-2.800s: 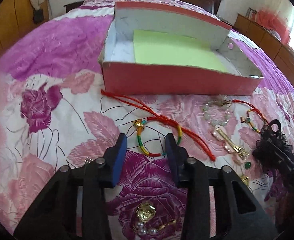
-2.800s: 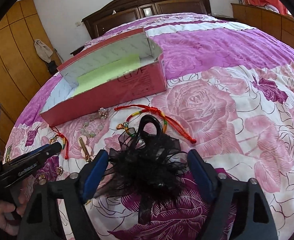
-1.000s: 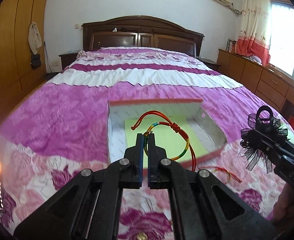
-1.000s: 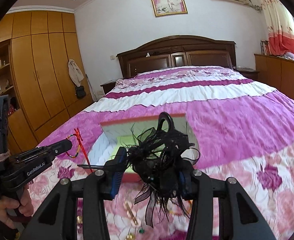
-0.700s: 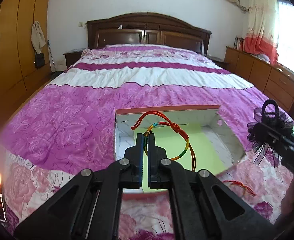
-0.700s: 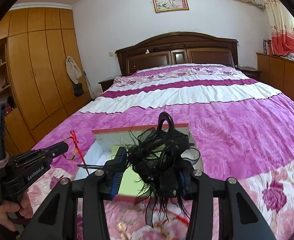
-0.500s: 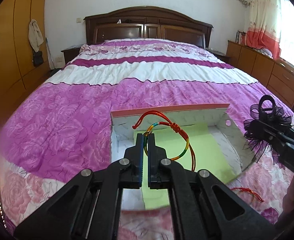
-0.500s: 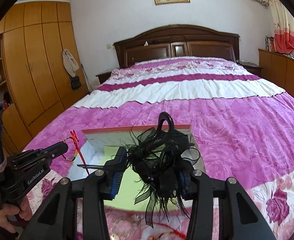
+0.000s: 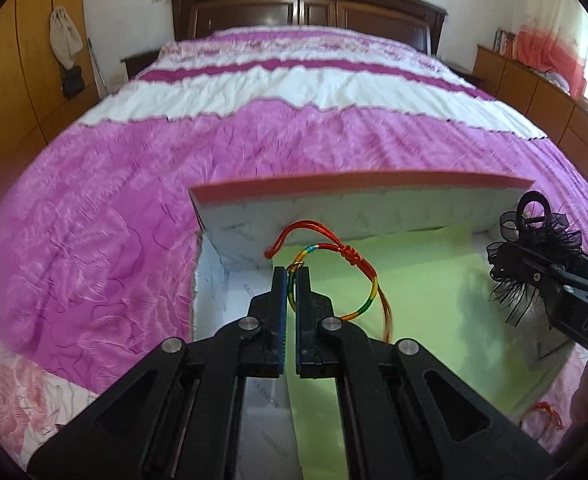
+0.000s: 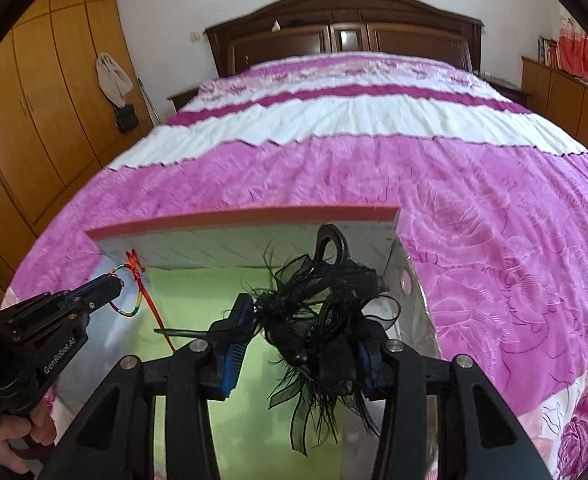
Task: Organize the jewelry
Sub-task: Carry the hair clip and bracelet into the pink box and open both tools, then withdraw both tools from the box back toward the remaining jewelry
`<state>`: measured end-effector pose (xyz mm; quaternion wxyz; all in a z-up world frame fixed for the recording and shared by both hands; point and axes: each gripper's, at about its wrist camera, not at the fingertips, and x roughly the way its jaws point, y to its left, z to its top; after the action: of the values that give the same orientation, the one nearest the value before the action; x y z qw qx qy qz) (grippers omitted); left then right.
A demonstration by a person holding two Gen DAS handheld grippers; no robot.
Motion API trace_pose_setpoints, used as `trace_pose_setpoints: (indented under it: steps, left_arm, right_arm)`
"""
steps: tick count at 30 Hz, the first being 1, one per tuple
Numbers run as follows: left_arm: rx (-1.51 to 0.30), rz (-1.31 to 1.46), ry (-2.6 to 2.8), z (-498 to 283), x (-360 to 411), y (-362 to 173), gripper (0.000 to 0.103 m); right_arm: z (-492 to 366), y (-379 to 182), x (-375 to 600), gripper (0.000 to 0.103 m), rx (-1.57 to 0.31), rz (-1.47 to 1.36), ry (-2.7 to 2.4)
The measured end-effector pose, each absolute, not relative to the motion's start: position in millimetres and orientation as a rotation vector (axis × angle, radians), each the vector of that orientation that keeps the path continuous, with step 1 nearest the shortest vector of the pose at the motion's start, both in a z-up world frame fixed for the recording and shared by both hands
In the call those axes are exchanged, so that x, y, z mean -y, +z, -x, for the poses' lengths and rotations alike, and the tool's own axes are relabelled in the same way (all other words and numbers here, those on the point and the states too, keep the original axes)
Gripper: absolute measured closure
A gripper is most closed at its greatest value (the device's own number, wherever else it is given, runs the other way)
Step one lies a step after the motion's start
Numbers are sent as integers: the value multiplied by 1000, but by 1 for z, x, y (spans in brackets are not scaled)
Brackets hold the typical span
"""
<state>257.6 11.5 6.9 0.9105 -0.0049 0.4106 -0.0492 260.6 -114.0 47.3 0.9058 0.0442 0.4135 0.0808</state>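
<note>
My left gripper (image 9: 292, 276) is shut on a rainbow-and-red cord bracelet (image 9: 368, 280) and holds it above the left part of the open pink box (image 9: 358, 184), over its green liner (image 9: 434, 292). My right gripper (image 10: 306, 320) is shut on a black lace-and-feather hair clip (image 10: 314, 316) and holds it above the right part of the same box (image 10: 246, 216). The left gripper with the bracelet (image 10: 128, 292) shows at the left of the right wrist view. The right gripper with the hair clip (image 9: 534, 232) shows at the right of the left wrist view.
The box lies on a pink and purple floral bedspread (image 9: 94, 208). A red cord piece (image 9: 548, 420) lies on the bed near the box's front right corner. Wardrobes (image 10: 42, 92) stand left, a headboard (image 10: 342, 28) at the back, cabinets (image 9: 534, 84) right.
Both grippers have moved forward and down over the box with their items still held. The box now fills more of both views.
</note>
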Motion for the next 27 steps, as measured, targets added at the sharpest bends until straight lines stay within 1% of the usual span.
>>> trace_pose_setpoints:
  steps: [9,13,14,16,18,22,27]
  left_arm:
    - [-922,-61,-76,-268,-2,-10,103]
    - [-925,-77,-84,-268,0,-10,103]
    - [-926,-75,-86,-268,-1,-9,101]
    - [-918,-62,-99,-266,-2,-6,89]
    - [-901,-52,-108,-263,-2,-1,80]
    - [-880,-44,-126,-258,-1,9,77]
    - [-850,-34,-154,-242,-1,27,76]
  right_arm:
    - [-284,18,113,55,-948,-75,131]
    - [-287,17,111,50,-962,-87,120]
    - [-287,17,112,49,-966,-92,125]
    - [-286,17,112,47,-970,-100,140]
    - [-282,20,112,46,-963,-98,150]
    - [-273,33,111,37,-925,-103,165]
    - [-259,54,113,35,-875,-120,182]
